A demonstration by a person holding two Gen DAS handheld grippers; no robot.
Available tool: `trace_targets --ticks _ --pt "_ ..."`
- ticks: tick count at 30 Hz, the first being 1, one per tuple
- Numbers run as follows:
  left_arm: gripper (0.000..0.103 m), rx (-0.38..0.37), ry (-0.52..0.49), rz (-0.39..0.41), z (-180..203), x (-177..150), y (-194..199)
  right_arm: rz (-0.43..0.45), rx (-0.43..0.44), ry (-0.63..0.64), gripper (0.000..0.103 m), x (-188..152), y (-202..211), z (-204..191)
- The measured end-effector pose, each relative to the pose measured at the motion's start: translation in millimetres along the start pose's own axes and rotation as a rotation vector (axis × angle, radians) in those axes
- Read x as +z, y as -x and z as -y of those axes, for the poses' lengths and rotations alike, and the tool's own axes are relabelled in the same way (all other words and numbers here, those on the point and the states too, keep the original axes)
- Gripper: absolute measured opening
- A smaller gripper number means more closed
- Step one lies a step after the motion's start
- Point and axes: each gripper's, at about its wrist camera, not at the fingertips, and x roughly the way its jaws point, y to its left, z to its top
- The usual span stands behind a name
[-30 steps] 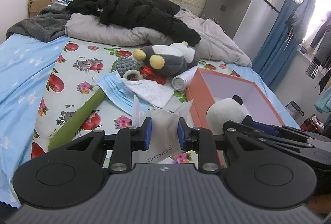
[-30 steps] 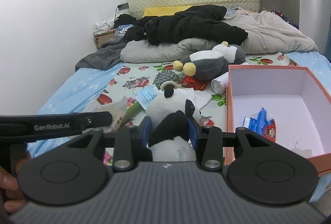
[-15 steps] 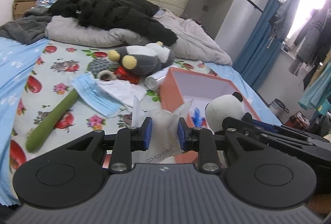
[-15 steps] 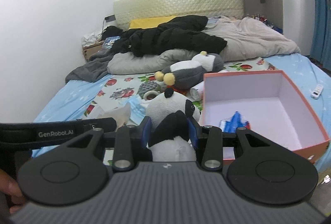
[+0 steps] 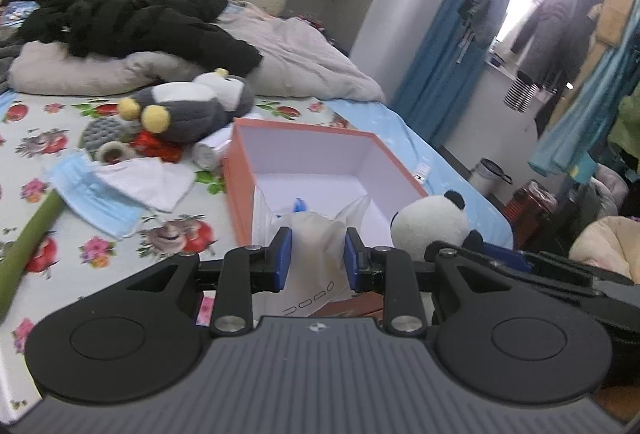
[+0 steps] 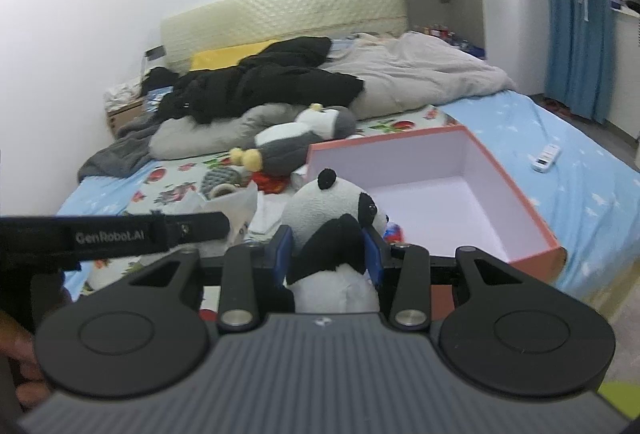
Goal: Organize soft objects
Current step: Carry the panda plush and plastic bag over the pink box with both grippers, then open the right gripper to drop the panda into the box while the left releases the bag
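The open orange box [image 5: 240, 169] lies ahead of both tools on the bed [image 5: 40, 137], its long axis running away from the cameras; the drop-off for both loads is judged to be there. The left tool [image 5: 316, 254] is closed part-way on one whitish plastic bag [image 5: 316, 234], pads pressing its sides, and hangs at the near edge of the box. The right tool [image 6: 329, 254] is clamped on one panda plush [image 6: 332, 205], also held at that near edge and toward the box's left corner in its own view. Neither tool is clearly the nearer. Inside the box: one blue-and-red packet [image 6: 394, 230], partly hidden. On the bed: one grey penguin plush [image 5: 188, 105], one blue face mask [image 5: 92, 193], one white cloth [image 5: 148, 181], one green roll [image 5: 28, 238], one tape ring [image 5: 114, 153].
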Motion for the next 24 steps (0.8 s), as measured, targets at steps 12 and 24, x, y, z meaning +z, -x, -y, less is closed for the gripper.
trace_targets --ticks 12,24 --pt "0.031 -0.046 -0.026 -0.088 14.9 35.9 -91.4 -0.019 -0.046 -0.063 0.042 15.5 -57.4 50.7" --pt "0.031 -0.042 -0.009 -0.212 16.0 63.4 -208.5 -0.121 -0.064 -0.094 0.042 21.3 -133.6 100.2"
